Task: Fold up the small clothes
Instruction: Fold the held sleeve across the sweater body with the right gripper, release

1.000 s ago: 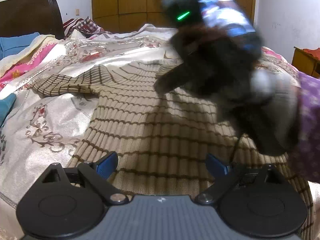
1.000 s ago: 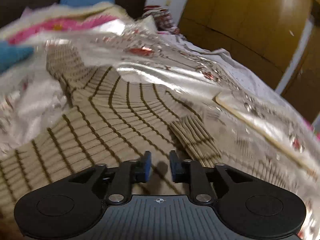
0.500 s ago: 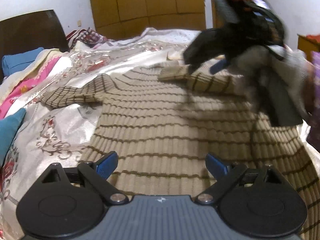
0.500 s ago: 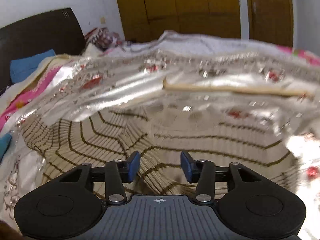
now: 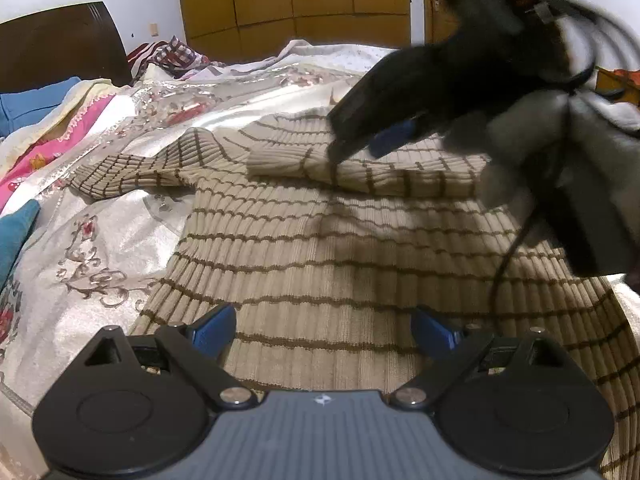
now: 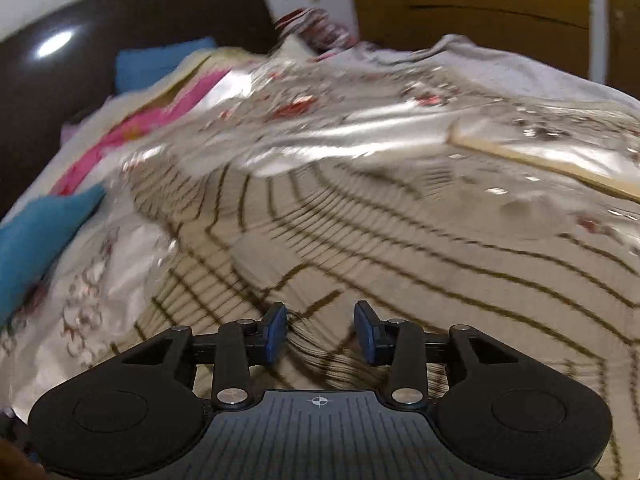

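Observation:
A beige sweater (image 5: 320, 248) with thin brown stripes lies flat on the bed. One sleeve (image 5: 400, 178) is folded across its chest; the other sleeve (image 5: 132, 172) stretches out to the left. My left gripper (image 5: 324, 328) hangs open just above the hem, nothing between its pads. In the left wrist view my right gripper (image 5: 364, 144), held by a gloved hand (image 5: 540, 152), points down at the folded sleeve's cuff. Its own view shows the right gripper (image 6: 321, 332) closing, jaws still apart, with the sweater (image 6: 400, 248) under and between the pads, which do not press it.
A shiny floral bedspread (image 5: 100, 264) covers the bed. A blue pillow (image 5: 16, 232) and a pink blanket (image 5: 40, 152) lie at the left. The dark headboard (image 5: 60, 48) and a wooden wardrobe (image 5: 300, 0) stand behind. A cable (image 5: 508, 256) hangs from the right gripper.
The right gripper has swung up and to the right in the left view, and the sleeve now lies folded across the chest. Its jaws went from nearly shut to apart. The left gripper stayed put.

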Demonstrator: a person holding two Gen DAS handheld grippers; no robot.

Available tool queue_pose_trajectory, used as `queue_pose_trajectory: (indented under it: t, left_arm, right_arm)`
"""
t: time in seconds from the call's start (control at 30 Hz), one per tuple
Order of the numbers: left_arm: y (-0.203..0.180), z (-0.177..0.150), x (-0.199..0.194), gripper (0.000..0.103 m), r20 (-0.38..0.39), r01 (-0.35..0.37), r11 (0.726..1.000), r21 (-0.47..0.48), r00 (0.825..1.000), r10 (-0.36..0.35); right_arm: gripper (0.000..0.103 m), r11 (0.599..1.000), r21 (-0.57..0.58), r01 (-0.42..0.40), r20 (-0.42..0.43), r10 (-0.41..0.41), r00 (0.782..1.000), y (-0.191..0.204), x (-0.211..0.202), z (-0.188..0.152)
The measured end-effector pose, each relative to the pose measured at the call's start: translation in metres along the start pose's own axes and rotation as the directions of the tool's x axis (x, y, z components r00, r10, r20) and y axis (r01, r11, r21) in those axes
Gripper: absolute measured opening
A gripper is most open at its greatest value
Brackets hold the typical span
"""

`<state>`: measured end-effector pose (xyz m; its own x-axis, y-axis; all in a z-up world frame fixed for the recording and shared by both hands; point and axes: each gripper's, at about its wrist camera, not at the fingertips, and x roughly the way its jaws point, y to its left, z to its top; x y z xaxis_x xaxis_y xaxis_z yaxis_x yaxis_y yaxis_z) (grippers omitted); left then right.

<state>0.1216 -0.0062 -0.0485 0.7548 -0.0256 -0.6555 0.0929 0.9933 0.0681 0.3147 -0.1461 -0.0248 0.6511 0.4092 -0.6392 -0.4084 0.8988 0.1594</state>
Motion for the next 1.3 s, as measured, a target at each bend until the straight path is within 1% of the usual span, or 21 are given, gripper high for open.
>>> queue_pose_trajectory:
  t: [0.13, 0.2, 0.27, 0.37, 0.4, 0.47, 0.5, 0.57, 0.63, 0.67, 0.7, 0.73, 0.77, 0.8, 0.87, 0.97, 1.07, 1.17, 1.23, 1.27, 1.3]
  left_arm:
    - [0.005, 0.001, -0.003, 0.1, 0.01, -0.002, 1.0, -0.022, 1.0, 0.003]
    - [0.008, 0.002, -0.004, 0.1, 0.013, -0.014, 0.999, -0.04, 1.0, 0.014]
    - [0.011, 0.003, -0.002, 0.1, 0.007, -0.026, 0.998, -0.056, 1.0, 0.027]
    - [0.014, 0.004, 0.002, 0.1, -0.016, -0.039, 0.997, -0.071, 0.999, 0.038]
    - [0.015, 0.003, 0.003, 0.1, -0.018, -0.039, 0.996, -0.078, 0.999, 0.038]
    - [0.016, 0.003, 0.003, 0.1, -0.015, -0.049, 0.995, -0.082, 0.999, 0.048]
    - [0.017, 0.003, 0.004, 0.1, -0.015, -0.052, 0.995, -0.083, 0.999, 0.051]
    - [0.017, 0.003, 0.005, 0.1, -0.019, -0.054, 0.995, -0.082, 0.998, 0.053]
    - [0.016, 0.003, 0.005, 0.1, -0.019, -0.066, 0.995, -0.076, 0.998, 0.065]
    - [0.016, 0.004, 0.005, 0.1, -0.015, -0.069, 0.995, -0.076, 0.998, 0.068]
    - [0.017, 0.004, 0.004, 0.1, -0.012, -0.07, 0.995, -0.078, 0.998, 0.069]
    - [0.017, 0.004, 0.003, 0.1, -0.007, -0.071, 0.994, -0.079, 0.998, 0.07]
    - [0.018, 0.004, 0.002, 0.1, -0.001, -0.074, 0.994, -0.079, 0.997, 0.074]
    - [0.019, 0.004, 0.0, 0.1, 0.002, -0.081, 0.994, -0.08, 0.997, 0.081]
    - [0.021, 0.005, -0.002, 0.1, 0.01, -0.094, 0.992, -0.085, 0.995, 0.095]
    - [0.021, 0.004, -0.001, 0.1, 0.004, -0.092, 0.992, -0.086, 0.996, 0.093]
    - [0.02, 0.004, 0.002, 0.1, -0.006, -0.088, 0.993, -0.074, 0.996, 0.088]
    - [0.021, 0.003, 0.004, 0.1, -0.01, -0.071, 0.995, -0.075, 0.997, 0.071]
    - [0.022, 0.003, 0.005, 0.1, -0.011, -0.056, 0.995, -0.082, 0.998, 0.056]
    - [0.022, 0.003, 0.005, 0.1, -0.013, -0.052, 0.995, -0.085, 0.999, 0.051]
    - [0.023, 0.003, 0.005, 0.1, -0.013, -0.048, 0.995, -0.091, 0.999, 0.047]
  right_arm:
    - [0.04, 0.995, 0.096, 0.026, 0.078, -0.033, 0.996, -0.021, -0.04, -0.009]
    - [0.04, 0.988, 0.095, 0.123, 0.088, -0.131, 0.987, -0.029, -0.053, -0.017]
    - [0.04, 0.96, 0.058, 0.274, 0.064, -0.278, 0.958, -0.036, -0.054, -0.023]
    - [0.04, 0.866, 0.033, 0.5, -0.062, -0.497, 0.865, -0.061, -0.032, -0.031]
    - [0.039, 0.848, 0.037, 0.529, -0.087, -0.524, 0.847, -0.07, -0.026, -0.034]
    - [0.038, 0.836, 0.065, 0.545, -0.074, -0.541, 0.838, -0.083, -0.022, -0.034]
    - [0.038, 0.82, 0.081, 0.566, -0.069, -0.562, 0.824, -0.085, -0.022, -0.031]
    - [0.038, 0.795, 0.101, 0.599, -0.064, -0.595, 0.801, -0.086, -0.022, -0.024]
    - [0.039, 0.788, 0.092, 0.609, -0.018, -0.61, 0.792, -0.074, -0.03, -0.023]
    - [0.041, 0.808, 0.072, 0.585, 0.027, -0.588, 0.809, -0.063, -0.037, -0.024]
    - [0.041, 0.841, 0.054, 0.539, 0.059, -0.541, 0.839, -0.052, -0.045, -0.028]
    - [0.041, 0.886, 0.028, 0.463, 0.078, -0.464, 0.882, -0.04, -0.048, -0.03]
    - [0.041, 0.92, -0.002, 0.392, 0.089, -0.39, 0.916, -0.028, -0.049, -0.031]
    - [0.041, 0.941, -0.037, 0.336, 0.101, -0.331, 0.938, -0.015, -0.048, -0.033]
    - [0.041, 0.961, -0.138, 0.238, 0.113, -0.224, 0.968, 0.01, -0.038, -0.034]
    - [0.041, 0.955, -0.238, 0.178, 0.083, -0.162, 0.983, 0.036, -0.01, -0.027]
    - [0.039, 0.938, -0.261, 0.228, 0.023, -0.23, 0.973, 0.043, 0.03, -0.015]
    - [0.039, 0.969, -0.103, 0.224, 0.017, -0.224, 0.974, 0.021, 0.041, 0.005]
    - [0.039, 0.985, 0.024, 0.172, 0.022, -0.173, 0.985, 0.005, 0.036, 0.013]
    - [0.043, 0.987, 0.071, 0.143, 0.023, -0.145, 0.989, -0.003, 0.032, 0.016]
    - [0.043, 0.985, 0.091, 0.145, 0.028, -0.148, 0.989, -0.005, 0.028, 0.016]
